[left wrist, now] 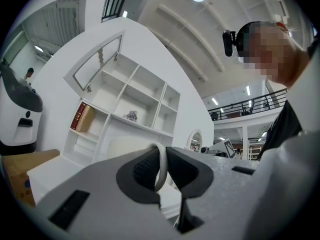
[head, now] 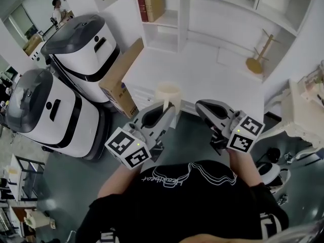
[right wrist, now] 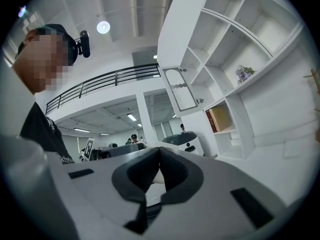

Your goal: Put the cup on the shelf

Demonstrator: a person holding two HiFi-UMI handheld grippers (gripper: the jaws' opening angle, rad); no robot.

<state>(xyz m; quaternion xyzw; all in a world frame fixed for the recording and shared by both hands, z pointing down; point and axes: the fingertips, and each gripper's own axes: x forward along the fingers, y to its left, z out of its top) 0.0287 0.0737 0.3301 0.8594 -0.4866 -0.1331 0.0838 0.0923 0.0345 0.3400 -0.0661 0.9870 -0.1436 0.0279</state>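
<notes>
A cream cup hangs above the front edge of the white desk. My left gripper is shut on it from the near side. In the left gripper view its pale handle is pinched between the two black pads of the left gripper. The white shelf stands at the back of the desk, also seen as open cubbies. My right gripper sits just right of the cup, jaws shut with nothing in them. In the right gripper view the right gripper shows its pads meeting.
Books fill one cubby. A wooden cup stand is on the desk at right. Two white-and-grey machines and a cardboard box stand to the left. A white chair is at right.
</notes>
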